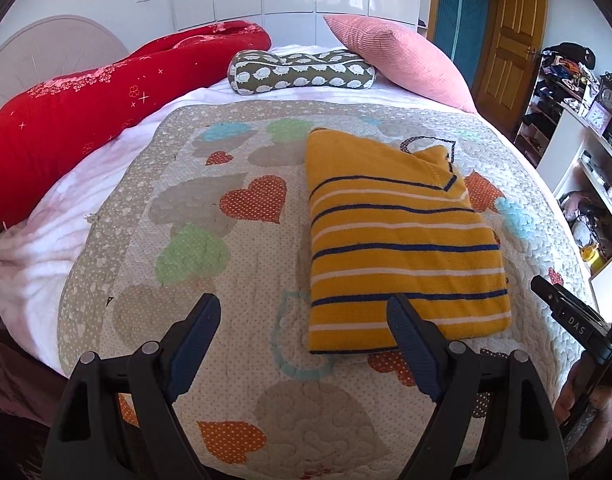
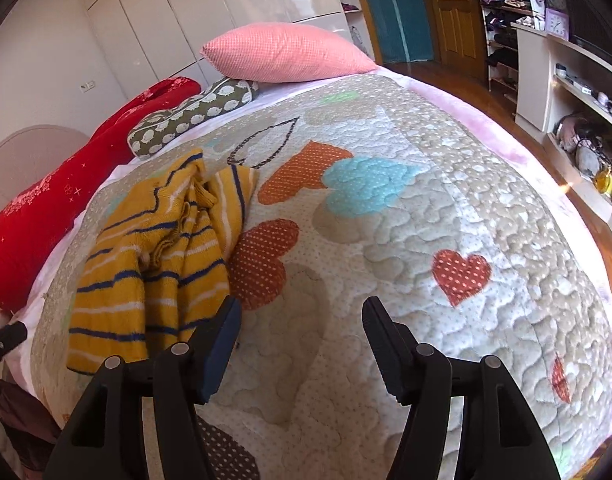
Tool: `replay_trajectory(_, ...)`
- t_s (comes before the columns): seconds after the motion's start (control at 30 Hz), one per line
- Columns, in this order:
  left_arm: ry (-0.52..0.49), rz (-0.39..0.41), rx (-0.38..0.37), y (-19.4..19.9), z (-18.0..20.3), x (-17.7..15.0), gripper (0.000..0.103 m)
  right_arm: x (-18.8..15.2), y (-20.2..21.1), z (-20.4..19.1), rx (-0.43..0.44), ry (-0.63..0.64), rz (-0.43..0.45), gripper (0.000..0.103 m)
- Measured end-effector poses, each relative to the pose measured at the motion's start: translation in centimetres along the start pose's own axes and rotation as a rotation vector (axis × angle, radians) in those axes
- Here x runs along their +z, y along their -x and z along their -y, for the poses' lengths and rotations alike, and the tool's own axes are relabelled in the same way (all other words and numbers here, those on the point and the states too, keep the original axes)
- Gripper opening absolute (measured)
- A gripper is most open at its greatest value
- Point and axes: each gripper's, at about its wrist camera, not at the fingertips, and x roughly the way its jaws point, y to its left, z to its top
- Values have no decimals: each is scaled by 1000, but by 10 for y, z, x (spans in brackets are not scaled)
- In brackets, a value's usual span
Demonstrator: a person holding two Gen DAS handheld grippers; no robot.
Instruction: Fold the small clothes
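Observation:
A yellow sweater with blue and white stripes (image 1: 401, 240) lies folded into a rectangle on the quilt with hearts (image 1: 210, 280). My left gripper (image 1: 304, 312) is open and empty, hovering above the quilt just in front of the sweater's near edge. In the right wrist view the same sweater (image 2: 158, 264) lies at the left, and my right gripper (image 2: 302, 316) is open and empty above the quilt (image 2: 445, 208), to the right of the sweater. Part of the right gripper shows at the right edge of the left wrist view (image 1: 573, 316).
A red bolster (image 1: 86, 116), a patterned green pillow (image 1: 302, 72) and a pink cushion (image 1: 401, 56) lie at the far side of the bed. Shelves with clutter (image 1: 585, 140) stand to the right, with a wooden door (image 1: 509, 36) behind.

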Motion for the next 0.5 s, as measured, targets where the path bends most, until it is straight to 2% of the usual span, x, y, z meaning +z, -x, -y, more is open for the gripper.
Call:
replay_trajectory(0.17, -19, 27, -1, 17, 22, 4, 84, 10, -14, 6, -52, 16, 27, 68)
replay_trajectory(0.33, -77, 71, 52, 31, 41, 4, 84, 28, -38, 7, -85, 69, 27, 71)
replay_trajectory(0.4, -78, 66, 53, 31, 44, 4, 84, 34, -46, 7, -80, 80, 5, 71)
replay_trajectory(0.5, -72, 64, 54, 30, 47, 3, 84, 36, -44, 5, -79, 90, 35, 72)
